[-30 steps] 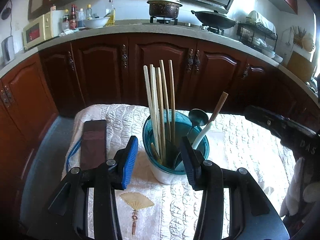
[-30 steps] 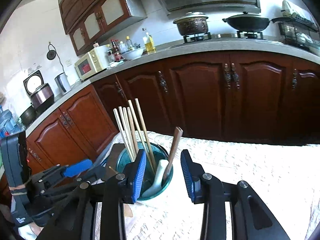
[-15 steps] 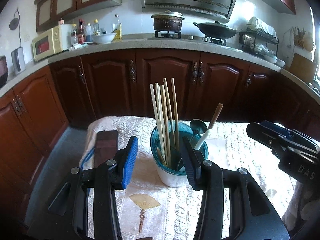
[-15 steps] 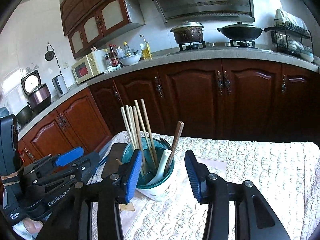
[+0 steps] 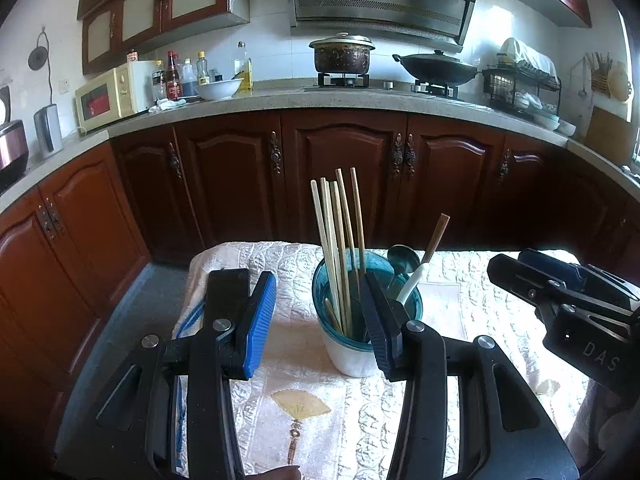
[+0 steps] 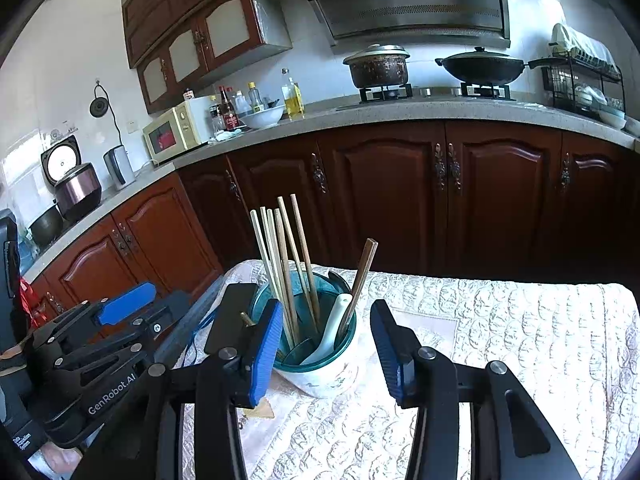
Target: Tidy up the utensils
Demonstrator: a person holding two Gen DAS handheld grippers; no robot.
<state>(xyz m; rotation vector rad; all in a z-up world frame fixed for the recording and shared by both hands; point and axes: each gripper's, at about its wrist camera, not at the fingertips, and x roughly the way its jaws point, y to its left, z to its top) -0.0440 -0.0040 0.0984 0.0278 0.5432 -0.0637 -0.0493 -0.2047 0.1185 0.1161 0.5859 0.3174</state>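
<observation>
A white cup with a teal rim point(image 5: 352, 354) stands on the quilted cloth. It holds several pale chopsticks point(image 5: 340, 240), a white spoon point(image 5: 412, 284), a metal spoon point(image 5: 402, 258) and a brown wooden handle point(image 5: 436, 232). My left gripper point(image 5: 318, 320) is open just short of the cup, its right finger overlapping the rim in the picture. In the right wrist view my right gripper point(image 6: 326, 352) is also open, with the cup point(image 6: 320, 380) and chopsticks point(image 6: 280, 256) showing beyond the gap, untouched. Each gripper appears in the other's view: the right gripper point(image 5: 520, 266) at right, the left gripper point(image 6: 148, 312) at left.
A dark flat pouch point(image 5: 226, 292) with a blue cord lies left of the cup on the white quilted tablecloth point(image 5: 480, 320). Brown cabinets point(image 5: 344, 168) stand behind the table, under a counter with a pot point(image 5: 342, 54), a wok and a microwave. A fan motif point(image 5: 300, 404) decorates the cloth.
Both grippers have drawn back and risen from the cup, which now looks smaller and farther off. The right gripper's jaws have widened. The left jaws kept their gap.
</observation>
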